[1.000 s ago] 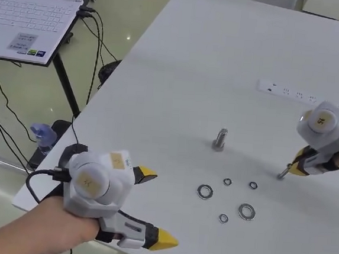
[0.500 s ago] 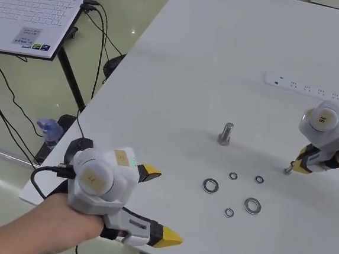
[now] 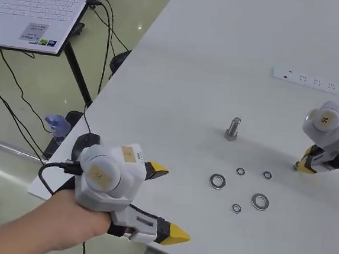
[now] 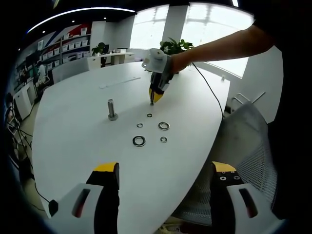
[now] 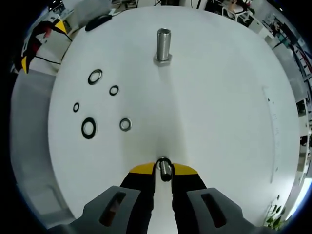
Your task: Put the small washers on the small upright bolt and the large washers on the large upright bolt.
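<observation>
The small bolt [image 5: 164, 168], a short grey threaded stud, is clamped in the right gripper [image 3: 304, 167] with its end down on the table [image 3: 209, 77], probably to stand it upright. Between it and the large bolt [image 3: 233, 128], already standing, lie loose large washers [image 3: 217, 181] and small washers [image 3: 240, 171]. The left gripper [image 3: 170, 203] hangs spread and empty at the near edge, likely ready for them.

A: What sits on the white desk [image 3: 180, 74]?
B: A large upright bolt [image 3: 233, 128] straight ahead of the right gripper [image 3: 301, 167], five loose washers [image 3: 217, 181] off to its left, a white power strip [image 3: 319, 84] to its right.
</observation>
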A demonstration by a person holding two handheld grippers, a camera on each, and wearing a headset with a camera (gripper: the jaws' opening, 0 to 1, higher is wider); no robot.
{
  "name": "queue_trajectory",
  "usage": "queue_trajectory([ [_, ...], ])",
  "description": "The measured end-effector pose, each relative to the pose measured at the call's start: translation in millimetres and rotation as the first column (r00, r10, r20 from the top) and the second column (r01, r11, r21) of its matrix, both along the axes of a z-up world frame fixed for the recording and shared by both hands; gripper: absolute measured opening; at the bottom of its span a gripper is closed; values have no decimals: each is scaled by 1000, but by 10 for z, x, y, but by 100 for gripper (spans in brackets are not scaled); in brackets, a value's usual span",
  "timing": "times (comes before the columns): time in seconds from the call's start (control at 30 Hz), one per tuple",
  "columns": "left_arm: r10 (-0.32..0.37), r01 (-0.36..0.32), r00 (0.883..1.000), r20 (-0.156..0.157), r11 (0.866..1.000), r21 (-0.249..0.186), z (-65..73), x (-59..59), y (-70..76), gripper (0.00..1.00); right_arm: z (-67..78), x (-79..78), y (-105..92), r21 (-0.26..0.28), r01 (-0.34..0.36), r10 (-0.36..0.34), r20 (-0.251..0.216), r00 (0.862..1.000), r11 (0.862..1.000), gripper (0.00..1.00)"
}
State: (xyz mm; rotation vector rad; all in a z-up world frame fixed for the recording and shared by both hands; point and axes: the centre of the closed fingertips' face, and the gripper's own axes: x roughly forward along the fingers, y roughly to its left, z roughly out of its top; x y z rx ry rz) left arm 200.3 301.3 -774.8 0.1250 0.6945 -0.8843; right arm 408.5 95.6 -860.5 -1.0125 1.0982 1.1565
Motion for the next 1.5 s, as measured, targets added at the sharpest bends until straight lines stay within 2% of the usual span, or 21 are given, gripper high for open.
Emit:
queue_trajectory([
  [0.13,-1,1,1000,-12,1000,5,-29,-41,6,75,-40,-13,8,-13,-10,10,5,1000,1000,12],
  [0.6,-1,1,1000,-12,1000,4,-7,-96,-20,73,-53,-20,2,-26,-36,36,12,999,999,13],
  [1.03,2,-2,1000,-18,1000,2,-4,-131,9,72,-67,-16,10,-27,-38,38,9,999,999,14],
  [1.07,4,-4,1000,-17,1000,1,1,-132,11,72,-71,-16,2,-29,-23,23,6,1000,999,14],
  [1.2,6,-6,1000,-17,1000,3,-4,-134,19,71,-69,5,9,-12,-7,7,10,1000,1000,20],
  [1.5,7,-7,1000,-11,1000,-3,15,-117,0,71,28,23,-8,19,20,-20,1,1000,1000,23],
])
